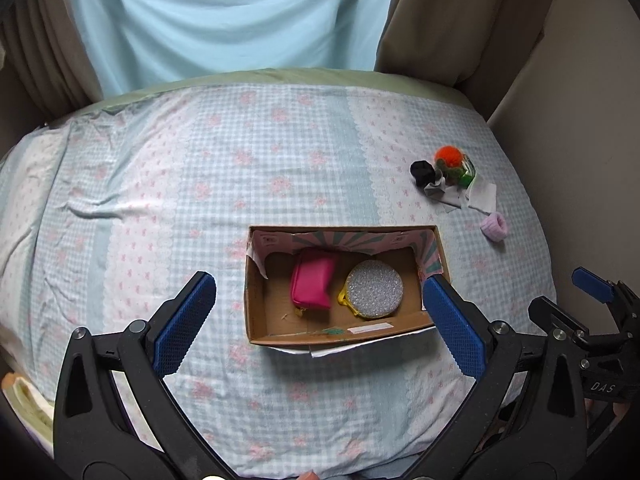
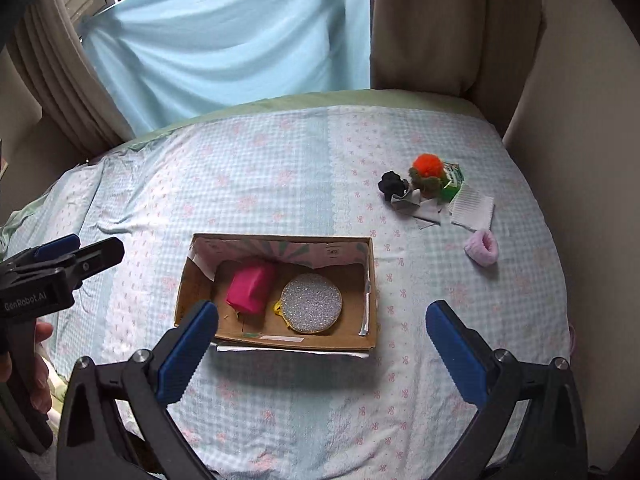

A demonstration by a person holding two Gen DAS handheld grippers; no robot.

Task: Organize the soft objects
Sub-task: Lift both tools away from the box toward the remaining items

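Observation:
An open cardboard box (image 1: 256,312) (image 2: 192,300) sits on the bed. Inside lie a pink pouch (image 1: 314,284) (image 2: 252,286) and a round glittery silver purse (image 1: 374,289) (image 2: 311,303). At the far right lie a black scrunchie (image 1: 422,172) (image 2: 393,185), an orange pompom (image 1: 448,157) (image 2: 428,165), white cloth pieces (image 1: 482,197) (image 2: 472,205) and a lilac scrunchie (image 1: 494,227) (image 2: 482,247). My left gripper (image 1: 320,304) is open and empty, just before the box. My right gripper (image 2: 322,330) is open and empty over the box's near edge.
The bed (image 1: 200,184) (image 2: 280,160) has a checked blue sheet with pink bows. A light blue cloth (image 1: 232,20) and beige curtains (image 2: 440,24) hang behind it. A green packet (image 2: 454,184) lies by the pompom. A wall runs along the right side.

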